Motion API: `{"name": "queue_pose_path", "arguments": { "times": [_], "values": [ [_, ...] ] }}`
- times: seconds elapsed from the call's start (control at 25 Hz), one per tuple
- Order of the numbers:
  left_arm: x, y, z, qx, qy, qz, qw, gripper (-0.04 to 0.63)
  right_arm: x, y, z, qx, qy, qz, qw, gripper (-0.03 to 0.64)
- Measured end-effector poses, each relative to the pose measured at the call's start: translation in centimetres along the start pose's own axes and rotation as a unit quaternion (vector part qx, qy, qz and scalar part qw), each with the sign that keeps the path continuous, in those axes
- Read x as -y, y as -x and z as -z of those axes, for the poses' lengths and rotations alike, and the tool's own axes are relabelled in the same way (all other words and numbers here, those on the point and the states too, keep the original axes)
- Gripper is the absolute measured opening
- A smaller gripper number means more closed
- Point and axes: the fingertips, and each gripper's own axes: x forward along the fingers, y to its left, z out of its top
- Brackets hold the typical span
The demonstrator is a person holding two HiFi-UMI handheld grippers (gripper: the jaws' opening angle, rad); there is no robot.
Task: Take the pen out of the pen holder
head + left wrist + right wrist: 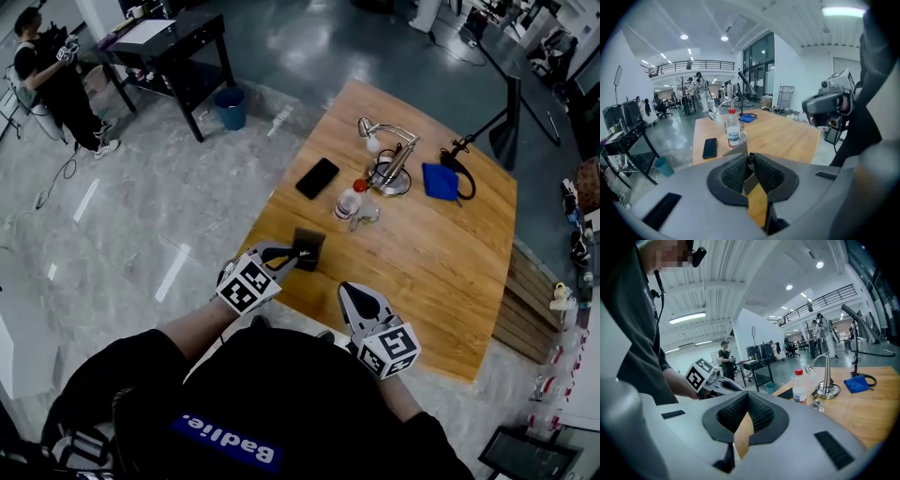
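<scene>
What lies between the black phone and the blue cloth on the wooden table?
Head view: a red-capped clear plastic bottle and a silver desk lamp.

**Pen holder in front, the rest behind it**

The pen holder (309, 249) stands on the bench (441, 272) near its front edge. Behind it stands a bottle (349, 200), with a phone (317, 178) lying to its left and a lamp (389, 164) just behind on its right. A cloth (437, 180) lies right of the lamp. The left hand-held gripper (296, 253) is at the holder's left, with a pen (750, 159) between its jaws. The right hand-held gripper (361, 298) is apart on the holder's right.
</scene>
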Motion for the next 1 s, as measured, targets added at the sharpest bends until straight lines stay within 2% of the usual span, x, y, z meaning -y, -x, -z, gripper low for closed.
{"name": "queue_pose_path", "arguments": {
  "times": [0.24, 0.56, 1.0],
  "values": [
    [2.2, 3.5, -3.9, 0.036, -0.006, 0.01, 0.9993, 0.052, -1.0, -0.5, -0.4, -0.006, 0.012, -0.019, 1.0, 0.0],
    [6.2, 5.4, -6.5, 0.089, 0.028, 0.039, 0.9949, 0.052, -2.2, -1.3, -0.2, -0.024, 0.037, -0.033, 0.998, 0.0],
    [7.5, 5.9, -5.6, 0.093, 0.039, 0.033, 0.9944, 0.052, -3.4, -1.3, 0.7, -0.032, 0.041, -0.062, 0.997, 0.0]
  ]
}}
